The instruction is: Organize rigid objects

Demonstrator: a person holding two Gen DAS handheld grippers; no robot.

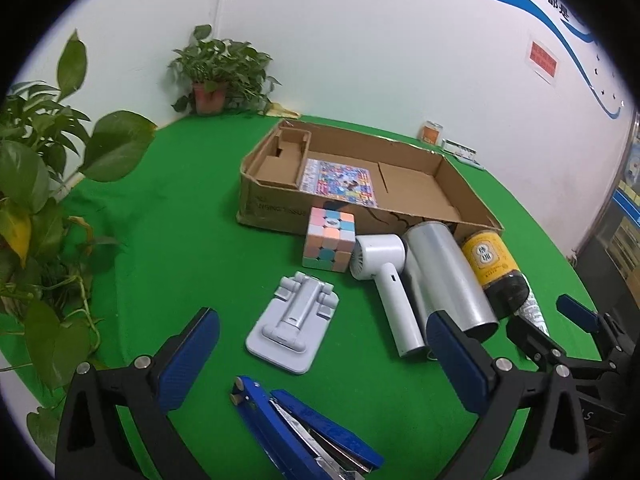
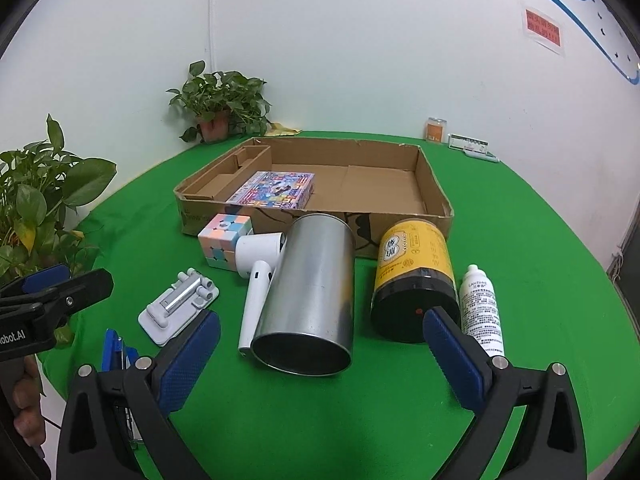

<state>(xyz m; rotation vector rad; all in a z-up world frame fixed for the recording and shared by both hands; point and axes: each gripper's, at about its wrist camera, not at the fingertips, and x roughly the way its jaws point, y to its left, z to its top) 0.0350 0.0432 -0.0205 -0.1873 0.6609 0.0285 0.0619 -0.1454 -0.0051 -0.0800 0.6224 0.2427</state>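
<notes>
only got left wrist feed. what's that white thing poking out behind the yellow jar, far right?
Observer: A white spray bottle, lying on the green cloth beside the yellow jar.
Operator: steel can, is it empty?
Observer: Right wrist looks into the steel can's open mouth: nothing inside.
Operator: right gripper holding anything?
Observer: No. The right gripper is open, the can's mouth lying between its fingers but untouched.
</notes>
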